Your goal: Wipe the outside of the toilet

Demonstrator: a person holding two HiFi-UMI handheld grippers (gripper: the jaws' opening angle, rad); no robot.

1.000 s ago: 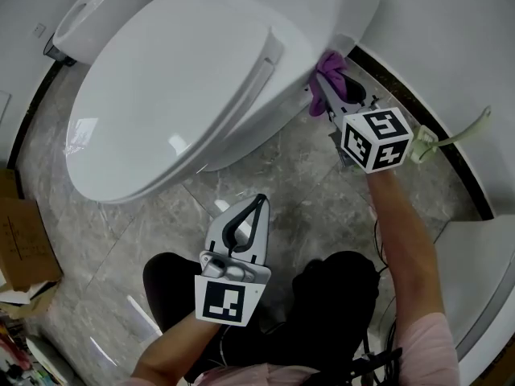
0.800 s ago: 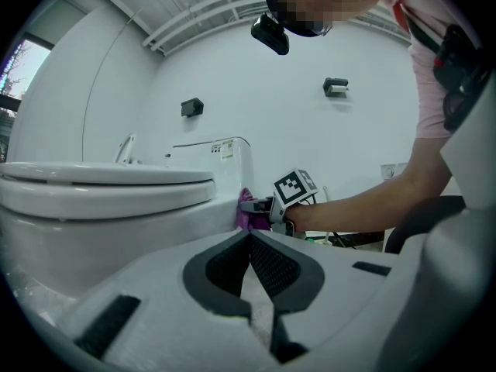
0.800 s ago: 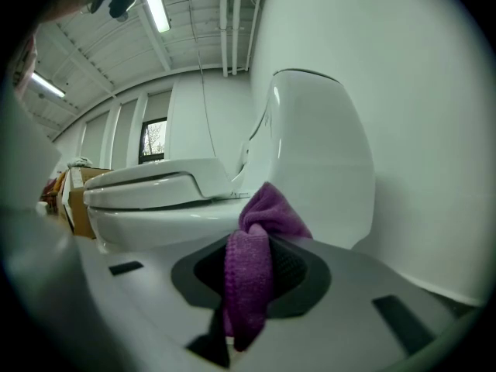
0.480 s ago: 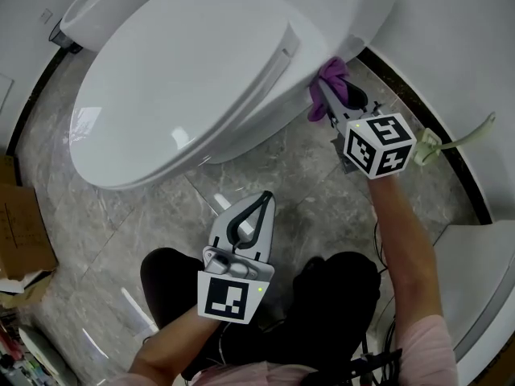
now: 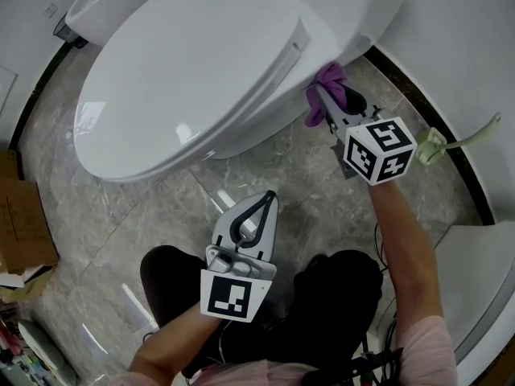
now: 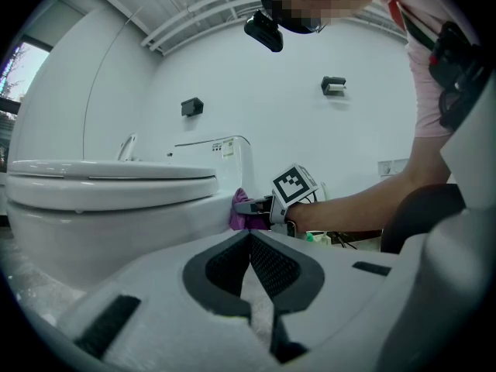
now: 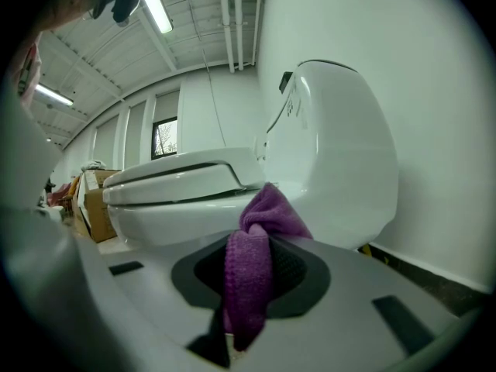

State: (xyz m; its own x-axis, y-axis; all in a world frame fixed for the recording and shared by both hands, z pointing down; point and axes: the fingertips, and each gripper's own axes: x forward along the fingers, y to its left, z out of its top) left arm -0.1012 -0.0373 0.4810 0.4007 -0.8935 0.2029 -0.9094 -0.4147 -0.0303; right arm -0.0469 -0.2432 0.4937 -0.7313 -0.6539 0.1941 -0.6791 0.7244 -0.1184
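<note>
Grey marbled floor [image 5: 306, 175] tiles run under a white toilet [image 5: 201, 63] that stands close to the floor's wall edge, with its lid shut. Its long axis goes from the tank at the head view's upper right to the rounded front at the lower left. That front points toward a cardboard box [image 5: 20, 223] at the floor's left edge.

The right gripper [image 5: 320, 93] has its jaws pinching a purple cloth [image 5: 331, 77]. A fold of it is bunched past the tips and pressed to the bowl's outer side, just below the rear of the seat and near the tank. The left gripper [image 5: 264, 199] hangs over the floor well apart from the bowl, its jaws pressed together on nothing.

The wipe looks to be under way on this flank. To do it well, I judge the cloth should lead rather than the jaw tips. It should be swept under light, steady pressure along the bowl's length toward the front, in overlapping passes.
</note>
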